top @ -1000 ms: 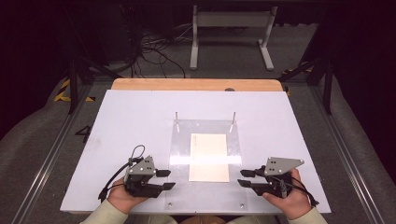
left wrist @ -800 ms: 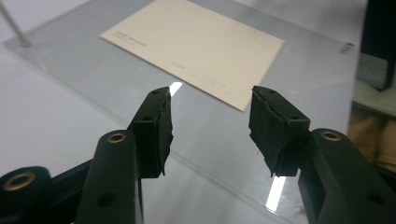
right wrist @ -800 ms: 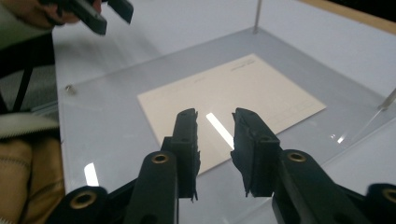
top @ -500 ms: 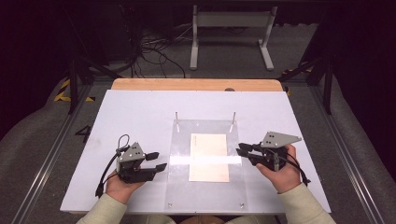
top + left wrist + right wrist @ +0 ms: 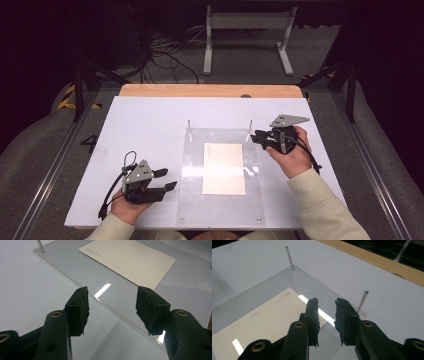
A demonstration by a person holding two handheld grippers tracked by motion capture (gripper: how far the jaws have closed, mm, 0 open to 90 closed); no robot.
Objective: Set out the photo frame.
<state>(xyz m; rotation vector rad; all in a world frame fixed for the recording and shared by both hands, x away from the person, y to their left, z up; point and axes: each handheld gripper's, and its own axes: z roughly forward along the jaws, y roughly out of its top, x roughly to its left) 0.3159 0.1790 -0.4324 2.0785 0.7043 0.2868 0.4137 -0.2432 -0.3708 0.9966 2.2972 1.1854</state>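
Note:
A clear acrylic plate (image 5: pixel 220 137) lies on the white table (image 5: pixel 150 120), with a thin metal pin at its far left corner (image 5: pixel 189 124) and another at its far right corner (image 5: pixel 249 124). A cream card (image 5: pixel 224 167) rests flat on the plate. My left gripper (image 5: pixel 166 179) hovers at the plate's near left edge; its jaws have just been opening and stand wide with nothing between them (image 5: pixel 112 302). My right gripper (image 5: pixel 256 138) is beside the far right pin (image 5: pixel 362 301). Its jaws have just been opening a little, leaving a narrow empty gap (image 5: pixel 327 310) above the plate.
A wooden strip (image 5: pixel 210 90) runs along the table's far edge. Beyond it on the floor stand a white metal frame (image 5: pixel 247 30) and a tangle of cables (image 5: pixel 165 55). Bare white table lies on both sides of the plate.
My right hand has moved away from the near right side up to the plate's far right corner by the pin. The left hand has hardly shifted, and its jaws stand wider.

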